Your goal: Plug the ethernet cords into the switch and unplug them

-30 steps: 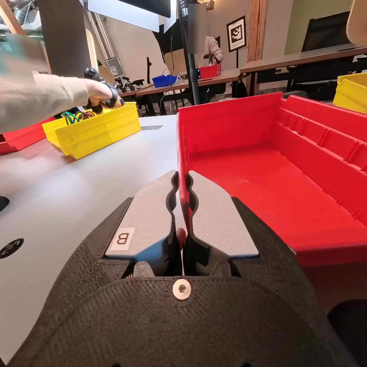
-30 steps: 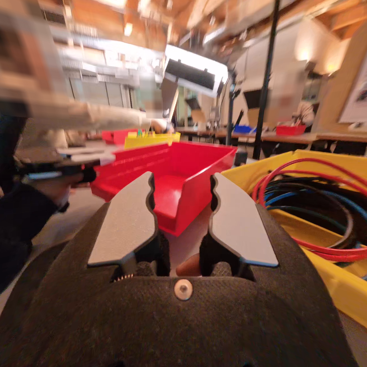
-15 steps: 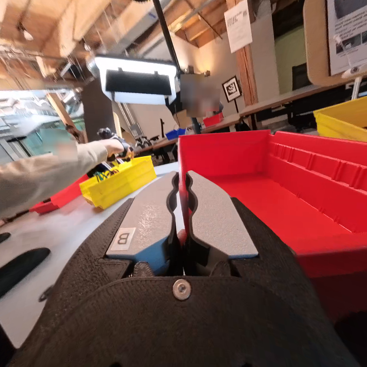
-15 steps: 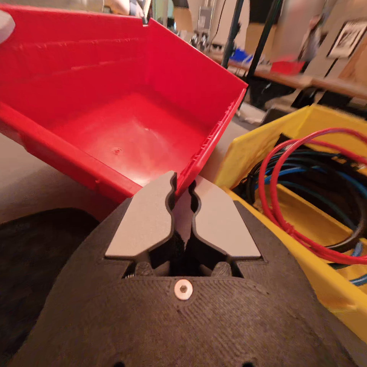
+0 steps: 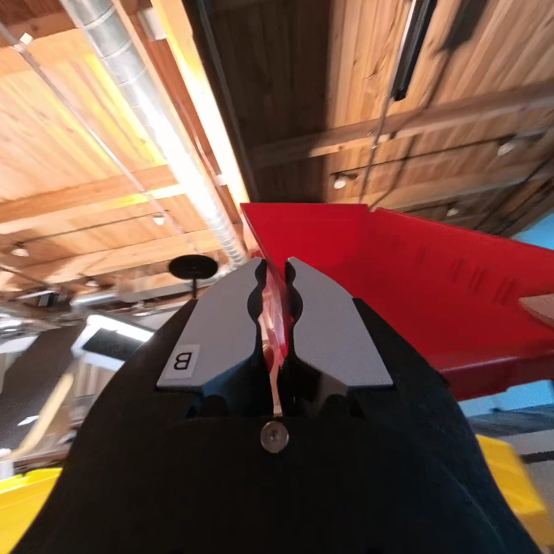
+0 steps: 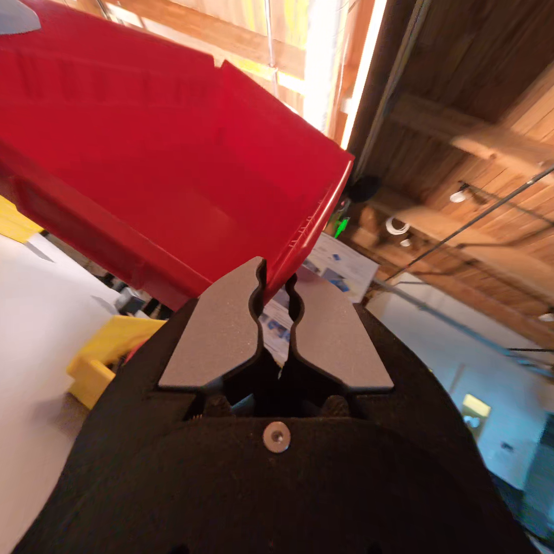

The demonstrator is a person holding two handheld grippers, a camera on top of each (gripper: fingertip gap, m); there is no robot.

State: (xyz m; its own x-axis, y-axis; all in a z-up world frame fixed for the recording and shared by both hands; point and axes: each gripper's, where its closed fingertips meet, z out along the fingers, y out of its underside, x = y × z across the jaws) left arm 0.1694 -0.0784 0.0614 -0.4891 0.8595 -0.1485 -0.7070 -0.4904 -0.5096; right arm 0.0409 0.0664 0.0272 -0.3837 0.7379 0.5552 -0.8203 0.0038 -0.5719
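Observation:
An empty red plastic bin (image 5: pixel 419 293) is held up in the air and tilted, with the wooden ceiling behind it. My left gripper (image 5: pixel 275 266) is shut on the bin's left wall. My right gripper (image 6: pixel 275 269) is shut on the bin's right rim, and the red bin (image 6: pixel 156 156) fills the upper left of the right wrist view. The tip of my left gripper shows at the top left corner of that view (image 6: pixel 15 18). No ethernet cords or switch are in view, apart from a glimpse of red cable in a yellow bin (image 6: pixel 132 353).
A yellow bin (image 6: pixel 111 344) stands on the white table (image 6: pixel 36 329) below left in the right wrist view. Yellow bin edges (image 5: pixel 21 503) show at the bottom corners of the left wrist view. Wooden beams and a metal duct (image 5: pixel 144 99) are overhead. Across from one pair of fingers to the other is roughly 20 cm.
Both grippers have lifted the red bin off the table and tipped it upward; the views now point at the ceiling. One second ago the right gripper was open; it then shut on the bin's rim.

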